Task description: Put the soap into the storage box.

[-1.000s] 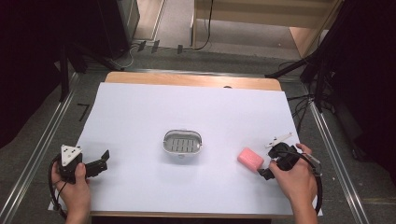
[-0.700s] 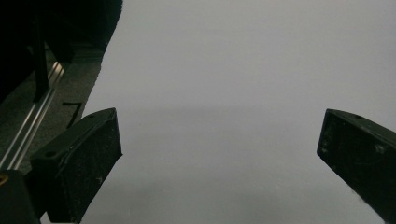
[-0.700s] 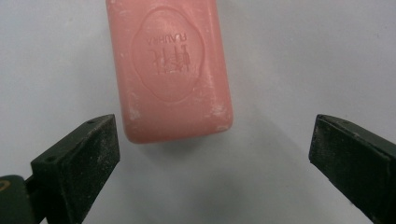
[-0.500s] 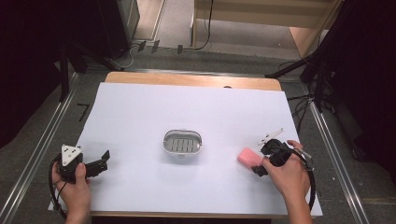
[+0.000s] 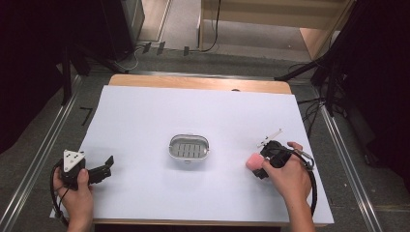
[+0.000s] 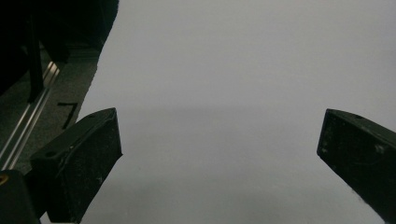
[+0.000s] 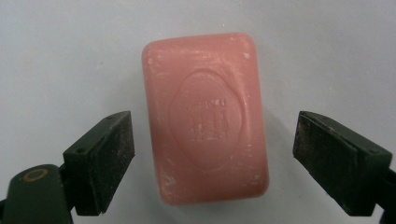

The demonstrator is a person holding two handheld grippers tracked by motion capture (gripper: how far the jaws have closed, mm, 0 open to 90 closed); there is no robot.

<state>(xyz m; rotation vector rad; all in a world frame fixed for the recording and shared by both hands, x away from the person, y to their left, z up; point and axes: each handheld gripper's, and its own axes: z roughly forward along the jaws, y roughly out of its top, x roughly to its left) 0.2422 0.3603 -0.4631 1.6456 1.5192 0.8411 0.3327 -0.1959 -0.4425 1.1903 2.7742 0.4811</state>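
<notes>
A pink bar of soap (image 7: 205, 119) lies flat on the white table cover, also seen at the right of the high view as a pink bar (image 5: 253, 161). My right gripper (image 7: 212, 154) hangs just over it, open, one jaw on each long side of the bar and neither touching it. In the high view that right gripper (image 5: 261, 164) sits under a person's hand. A metal soap dish (image 5: 189, 148) with a slotted bottom rests at the table's middle. My left gripper (image 5: 104, 166) stands open at the front left, with nothing between its jaws (image 6: 219, 154).
The white sheet (image 5: 203, 116) covers most of the wooden table; its left edge borders a metal rail (image 6: 28, 121) and a floor mark "7". Black stands and cables crowd the floor at the right (image 5: 333, 82) and back left.
My right gripper has moved left and tipped down over the pink soap, which has stayed in place. The left gripper has not moved.
</notes>
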